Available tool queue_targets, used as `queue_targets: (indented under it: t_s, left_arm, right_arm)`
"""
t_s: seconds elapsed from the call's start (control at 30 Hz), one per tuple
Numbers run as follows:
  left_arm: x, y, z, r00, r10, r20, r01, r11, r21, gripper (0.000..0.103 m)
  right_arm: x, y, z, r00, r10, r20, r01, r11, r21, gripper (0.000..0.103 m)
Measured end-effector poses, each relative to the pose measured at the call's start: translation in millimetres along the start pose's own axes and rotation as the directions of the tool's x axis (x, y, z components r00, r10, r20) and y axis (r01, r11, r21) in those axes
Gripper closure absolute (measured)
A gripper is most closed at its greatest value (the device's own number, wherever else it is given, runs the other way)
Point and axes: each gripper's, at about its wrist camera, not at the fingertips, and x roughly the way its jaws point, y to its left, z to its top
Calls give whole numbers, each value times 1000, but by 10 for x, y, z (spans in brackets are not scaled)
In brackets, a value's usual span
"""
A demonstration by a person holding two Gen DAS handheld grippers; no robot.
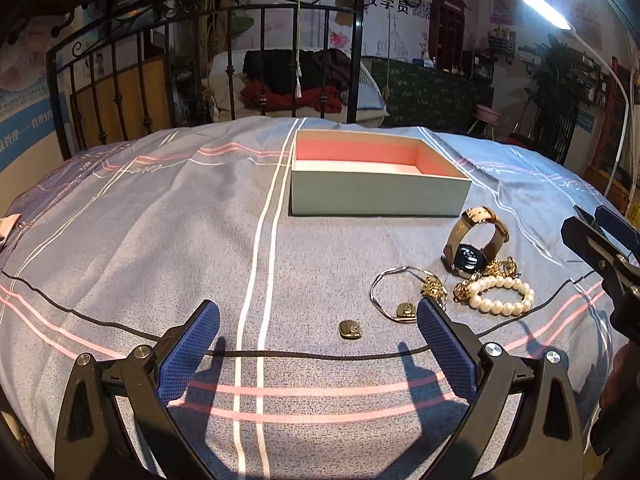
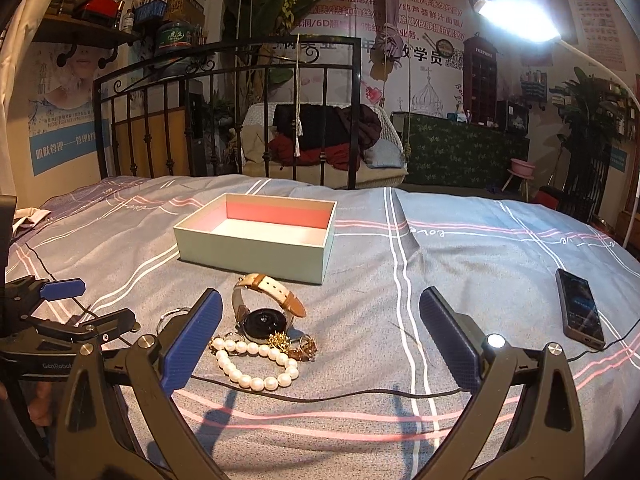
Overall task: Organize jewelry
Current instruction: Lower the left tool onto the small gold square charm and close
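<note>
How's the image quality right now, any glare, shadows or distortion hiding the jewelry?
Right wrist view: the lamp blows out top right; pearl bracelet and watch stay sharp. Left wrist view: finger shadows fall short of the gold charm. Both views: fisheye bends the bedspread stripes; edges go dark.

Watch (image 2: 264, 312) before box (image 2: 256, 236); pearl bracelet (image 2: 256, 364) before watch; phone (image 2: 580, 308) right.

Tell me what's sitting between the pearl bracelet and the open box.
The watch stands on its edge between the pearl bracelet and the box, its strap looping up toward the box. The right wrist view shows this most clearly.
</note>
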Motion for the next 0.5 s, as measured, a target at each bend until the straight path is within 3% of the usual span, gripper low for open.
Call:
queue_targets:
  t_s: [0.4, 0.5]
  left_arm:
    - [227, -128, 0, 993, -50, -110, 60, 995, 84, 7]
    - [220, -92, -36, 992, -44, -122, 57, 993, 102, 12]
  right_arm:
    - [260, -18, -221, 990, 69, -121, -68, 998, 19, 6]
    - [298, 39, -252, 983, 97, -154, -96, 995, 14, 6]
